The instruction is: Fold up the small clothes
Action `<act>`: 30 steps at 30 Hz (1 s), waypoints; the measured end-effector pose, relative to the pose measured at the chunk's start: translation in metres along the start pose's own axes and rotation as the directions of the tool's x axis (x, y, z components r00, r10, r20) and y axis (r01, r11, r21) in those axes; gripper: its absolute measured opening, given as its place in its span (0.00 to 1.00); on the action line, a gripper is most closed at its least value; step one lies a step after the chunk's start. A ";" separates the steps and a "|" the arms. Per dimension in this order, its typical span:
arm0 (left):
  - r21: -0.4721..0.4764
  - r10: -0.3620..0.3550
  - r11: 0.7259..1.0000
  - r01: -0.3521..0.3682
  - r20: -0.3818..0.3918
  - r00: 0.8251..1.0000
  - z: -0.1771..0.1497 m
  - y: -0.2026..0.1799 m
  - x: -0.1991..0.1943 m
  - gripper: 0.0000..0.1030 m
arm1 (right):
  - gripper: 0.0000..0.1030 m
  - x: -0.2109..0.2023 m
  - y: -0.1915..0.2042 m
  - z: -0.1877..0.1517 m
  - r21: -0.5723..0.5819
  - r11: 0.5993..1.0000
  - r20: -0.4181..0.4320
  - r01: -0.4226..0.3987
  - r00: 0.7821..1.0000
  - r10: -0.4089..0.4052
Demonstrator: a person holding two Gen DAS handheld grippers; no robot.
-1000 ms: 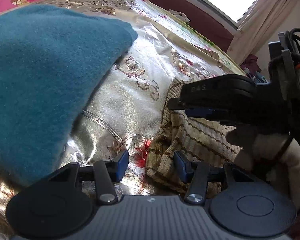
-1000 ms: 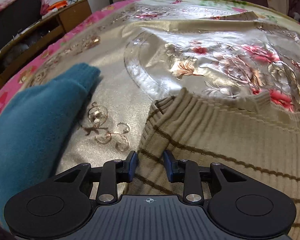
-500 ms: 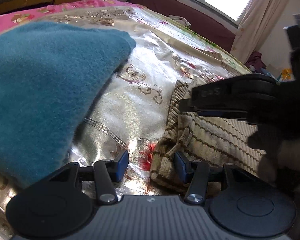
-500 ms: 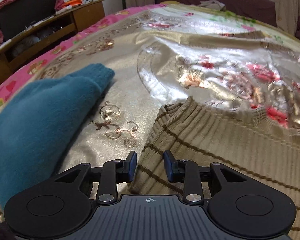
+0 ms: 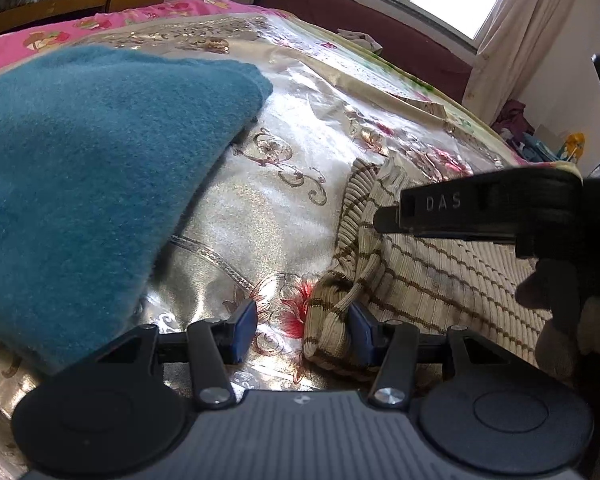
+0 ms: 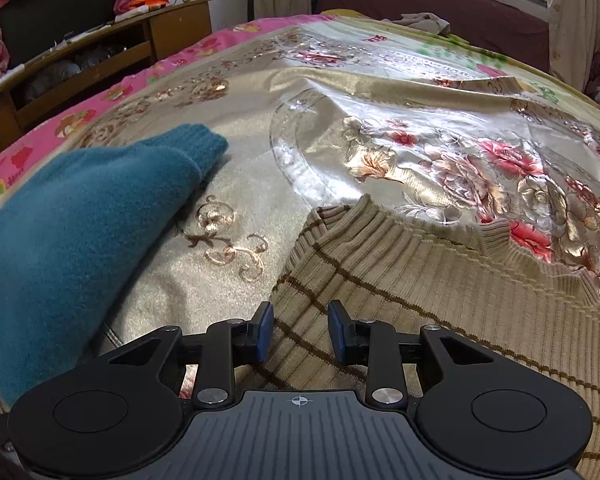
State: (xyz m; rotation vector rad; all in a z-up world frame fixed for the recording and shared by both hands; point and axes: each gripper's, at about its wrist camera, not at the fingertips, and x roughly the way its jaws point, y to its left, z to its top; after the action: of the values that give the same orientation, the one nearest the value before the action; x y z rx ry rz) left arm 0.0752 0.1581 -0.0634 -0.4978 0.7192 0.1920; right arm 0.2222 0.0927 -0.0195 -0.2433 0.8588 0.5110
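A: Bedspread?
B: Glossy satin, embroidered flowers.
A: Garments?
B: Blue sweater fuzzy, matt; striped sweater ribbed knit.
A: Tongs?
B: Right tongs matt black plastic.

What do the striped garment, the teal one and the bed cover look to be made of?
Striped garment: ribbed knit, probably wool or acrylic; raised ribs, brown stripes. Teal garment: fuzzy knit or fleece, matte nap. Bed cover: glossy satin-like fabric, gold sheen, floral pattern.

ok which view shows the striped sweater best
The right wrist view: the striped sweater spreads across its lower right, ribbed edge showing. The left wrist view shows only a bunched corner, with the right gripper partly in front of it.
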 end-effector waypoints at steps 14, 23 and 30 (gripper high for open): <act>0.036 0.035 0.999 -0.035 0.002 0.999 0.000 -0.004 0.004 0.53 | 0.29 -0.018 -0.015 -0.012 0.008 1.000 0.009 0.023 1.000 -0.023; 0.067 0.057 0.996 -0.058 0.019 0.998 -0.002 -0.011 0.002 0.53 | 0.29 -0.056 -0.068 -0.045 0.111 0.992 0.026 0.058 0.998 -0.061; 0.118 0.060 0.991 -0.067 0.064 0.996 -0.008 -0.027 -0.012 0.53 | 0.29 -0.086 -0.129 -0.083 0.255 0.960 0.022 0.112 0.992 -0.122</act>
State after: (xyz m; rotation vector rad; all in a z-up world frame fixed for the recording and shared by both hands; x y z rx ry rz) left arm 0.0708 0.1307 -0.0507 -0.3530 0.6833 0.2212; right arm 0.1877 -0.0791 -0.0060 -0.0492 0.8579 0.2906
